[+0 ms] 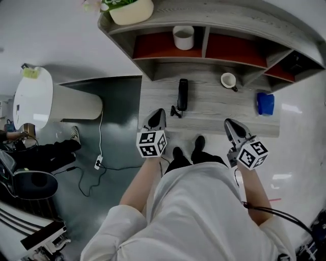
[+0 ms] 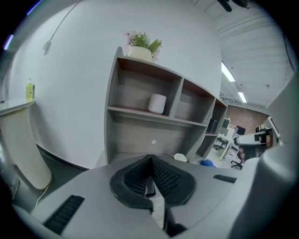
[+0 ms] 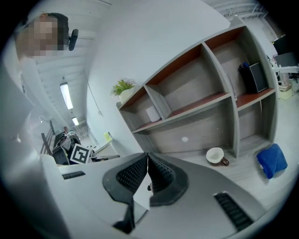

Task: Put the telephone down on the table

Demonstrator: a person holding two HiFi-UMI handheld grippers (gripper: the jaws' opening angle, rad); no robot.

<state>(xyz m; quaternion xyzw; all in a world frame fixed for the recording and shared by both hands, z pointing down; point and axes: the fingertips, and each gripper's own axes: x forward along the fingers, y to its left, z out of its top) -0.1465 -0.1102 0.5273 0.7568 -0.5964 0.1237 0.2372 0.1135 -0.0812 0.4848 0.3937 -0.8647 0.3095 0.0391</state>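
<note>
Standing at the grey table, head view looks steeply down on it

- telephone: black handset, lying flat on the table, long axis toward the shelf unit; a short bit of black cord sits at its near end. Already down on the surface, nothing touching it
- left gripper: clenched, pads meet at the tips in the left gripper view, nothing between them. It hovers at the table's near edge, near-left of the telephone and clear of it
- right gripper: also clenched and empty, ribbed pads together at the tip in the right gripper view. It hangs over the near edge, well to the right of the telephone
- cup: white, brown outside, on the table right of the telephone, close to the shelf unit's lower bay
- blue cloth: at the table's right end, apart from the cup
- white cylinder: upright in the left shelf compartment
- plant pot: on top of the shelf unit, left end
- floor: power strip with a cable left of the person, black chair further left
</note>
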